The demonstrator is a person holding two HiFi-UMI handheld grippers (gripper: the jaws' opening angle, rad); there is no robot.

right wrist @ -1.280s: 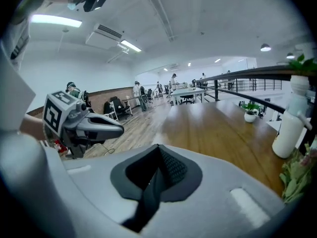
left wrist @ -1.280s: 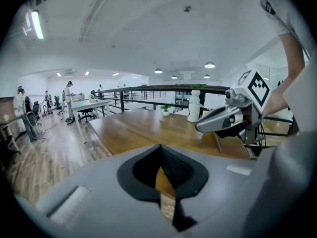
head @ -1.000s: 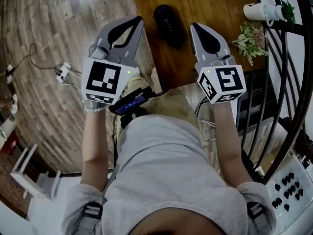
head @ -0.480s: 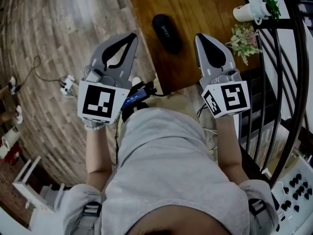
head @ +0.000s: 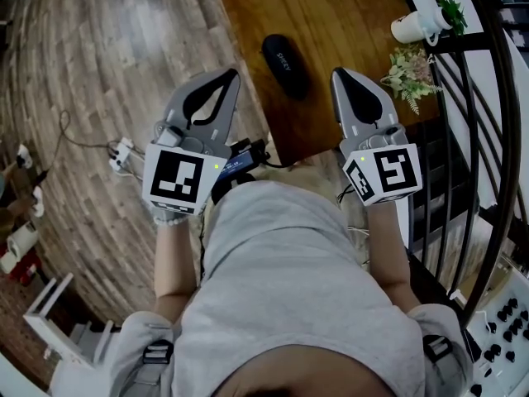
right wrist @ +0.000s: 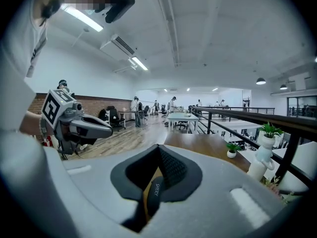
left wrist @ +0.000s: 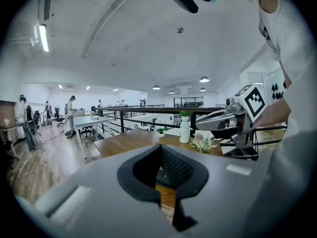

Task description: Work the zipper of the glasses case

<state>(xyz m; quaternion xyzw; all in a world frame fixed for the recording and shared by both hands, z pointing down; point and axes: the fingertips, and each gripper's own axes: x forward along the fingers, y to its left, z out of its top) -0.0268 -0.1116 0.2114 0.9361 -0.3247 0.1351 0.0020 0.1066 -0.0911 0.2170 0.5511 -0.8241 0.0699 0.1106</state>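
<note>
You held the left gripper (head: pixel 232 74) and right gripper (head: pixel 339 74), jaws together and empty, short of the glasses case (head: pixel 285 63) on the table (head: pixel 347 15); zipper work apparently not yet begun.

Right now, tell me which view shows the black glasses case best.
The head view: the glasses case lies whole on the wooden table, untouched. The right gripper view catches only a strip of it through the opening behind its shut jaws. The left gripper view shows a dark scrap at most.

One glasses case (head: pixel 285 64), two claws (head: pixel 231 74) (head: pixel 338 74), one table (head: pixel 347 15), one vase (head: pixel 411 27).
</note>
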